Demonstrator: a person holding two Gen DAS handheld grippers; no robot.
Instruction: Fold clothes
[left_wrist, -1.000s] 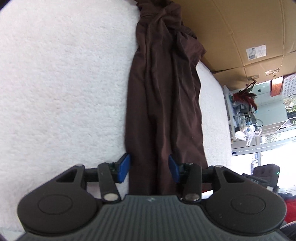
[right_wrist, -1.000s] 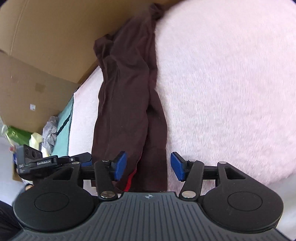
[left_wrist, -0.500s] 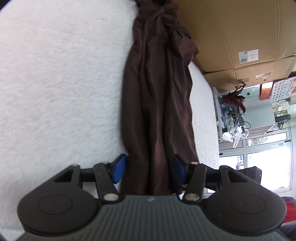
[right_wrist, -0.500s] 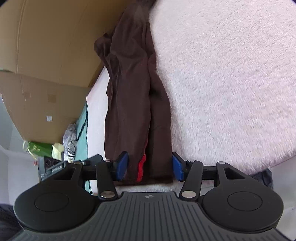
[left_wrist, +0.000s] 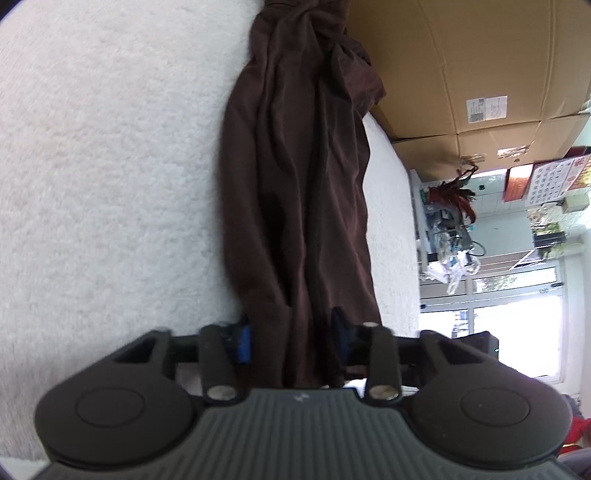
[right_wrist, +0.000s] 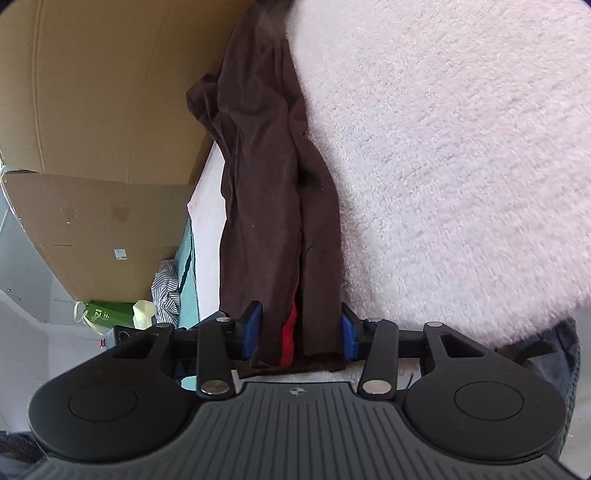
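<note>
We see the brown garment (left_wrist: 295, 192) stretched lengthwise on the white fleecy cover (left_wrist: 110, 166), running far from both tongs. Our left gripper (left_wrist: 291, 339) and right gripper (right_wrist: 301, 330) are closing, cloth bunched between their pads.

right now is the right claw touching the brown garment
Touching. In the right wrist view both blue pads of the closing right claw sit against the brown garment bunched between them, no gap visible.

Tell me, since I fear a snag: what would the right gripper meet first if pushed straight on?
The brown garment: its end already lies between the closing fingers of the right gripper, and the cloth runs on ahead over the white blanket.
</note>
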